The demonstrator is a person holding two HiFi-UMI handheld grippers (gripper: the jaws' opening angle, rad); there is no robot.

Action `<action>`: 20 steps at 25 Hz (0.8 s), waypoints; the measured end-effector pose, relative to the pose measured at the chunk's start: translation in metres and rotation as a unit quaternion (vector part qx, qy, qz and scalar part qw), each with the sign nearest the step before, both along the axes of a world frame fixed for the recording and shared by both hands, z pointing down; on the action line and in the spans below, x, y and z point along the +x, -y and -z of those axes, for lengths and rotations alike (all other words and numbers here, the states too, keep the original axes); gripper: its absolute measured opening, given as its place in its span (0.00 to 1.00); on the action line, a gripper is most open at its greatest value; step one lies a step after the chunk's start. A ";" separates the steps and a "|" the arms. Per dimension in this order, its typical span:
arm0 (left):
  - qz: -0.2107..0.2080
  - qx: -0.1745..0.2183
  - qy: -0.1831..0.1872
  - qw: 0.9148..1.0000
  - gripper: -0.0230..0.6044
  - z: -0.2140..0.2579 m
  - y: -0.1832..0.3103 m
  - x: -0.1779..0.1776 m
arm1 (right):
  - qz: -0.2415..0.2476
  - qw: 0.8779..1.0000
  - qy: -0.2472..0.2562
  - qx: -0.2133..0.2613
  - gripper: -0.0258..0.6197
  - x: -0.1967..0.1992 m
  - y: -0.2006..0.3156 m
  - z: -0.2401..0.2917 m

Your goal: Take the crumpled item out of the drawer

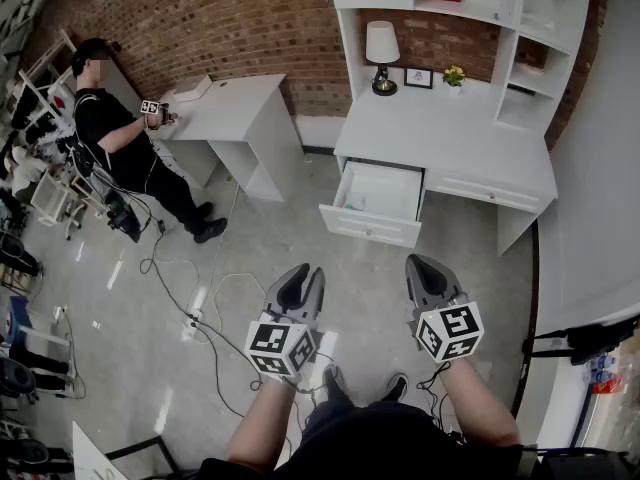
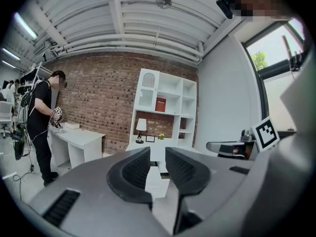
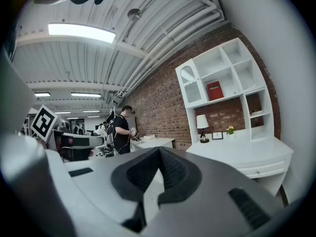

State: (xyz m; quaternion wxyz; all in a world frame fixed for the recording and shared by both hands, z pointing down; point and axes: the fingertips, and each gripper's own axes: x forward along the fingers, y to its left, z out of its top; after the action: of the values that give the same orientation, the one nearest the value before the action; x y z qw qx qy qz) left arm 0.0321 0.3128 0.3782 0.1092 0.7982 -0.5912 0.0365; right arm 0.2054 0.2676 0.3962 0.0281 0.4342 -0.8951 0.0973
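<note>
Facing the drawer [image 1: 370, 225], pulled out from under the tabletop [image 1: 440, 133]. Holding left hand-held gripper [image 1: 300, 272] well short of the drawer, jaws a narrow gap apart, gripping nothing. Holding right hand-held gripper [image 1: 426, 264] equally short of the drawer, jaws pressed together, empty. Cannot make out crumpled item inside the drawer.

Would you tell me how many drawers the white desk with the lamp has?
2: the open drawer, pulled out on the left, and a closed drawer beside it on the right. Others may be hidden.
</note>
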 end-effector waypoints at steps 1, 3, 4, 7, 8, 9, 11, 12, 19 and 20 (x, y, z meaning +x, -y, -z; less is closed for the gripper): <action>-0.001 -0.003 -0.004 1.000 0.18 -0.003 -0.001 -0.009 | -0.002 1.000 -0.002 0.000 0.04 -0.008 -0.001 0.000; -0.004 -0.009 -0.010 1.000 0.18 -0.008 -0.001 -0.025 | -0.005 1.000 -0.007 0.001 0.04 -0.023 -0.004 0.000; -0.007 -0.009 -0.012 1.000 0.18 -0.008 -0.001 -0.033 | -0.007 1.000 -0.010 0.002 0.04 -0.030 -0.005 0.001; -0.021 -0.005 -0.017 1.000 0.18 -0.003 0.005 -0.052 | -0.018 1.000 -0.018 0.005 0.04 -0.049 -0.003 0.005; -0.026 -0.003 -0.018 0.999 0.18 -0.001 0.008 -0.059 | -0.023 1.000 -0.020 0.006 0.04 -0.056 -0.002 0.007; -0.030 0.000 -0.021 0.999 0.18 0.001 0.011 -0.066 | -0.028 0.999 -0.021 0.007 0.04 -0.062 -0.001 0.010; -0.037 0.004 -0.025 0.999 0.18 0.005 0.017 -0.080 | -0.040 0.999 -0.019 0.009 0.04 -0.074 0.003 0.015; -0.040 0.006 -0.028 0.999 0.18 0.006 0.020 -0.087 | -0.046 0.999 -0.017 0.009 0.04 -0.079 0.005 0.017; -0.063 0.015 -0.038 0.997 0.18 0.011 0.040 -0.137 | -0.089 0.996 -0.030 0.006 0.04 -0.118 0.023 0.022; -0.065 0.015 -0.040 0.997 0.18 0.011 0.042 -0.145 | -0.090 0.995 -0.032 0.005 0.04 -0.125 0.025 0.022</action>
State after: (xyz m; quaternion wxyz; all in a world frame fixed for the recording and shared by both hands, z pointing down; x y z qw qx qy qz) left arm -0.1125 0.2711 0.3674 0.1183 0.8372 -0.5339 0.0024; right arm 0.0801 0.2431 0.3740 0.0456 0.5163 -0.8513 0.0812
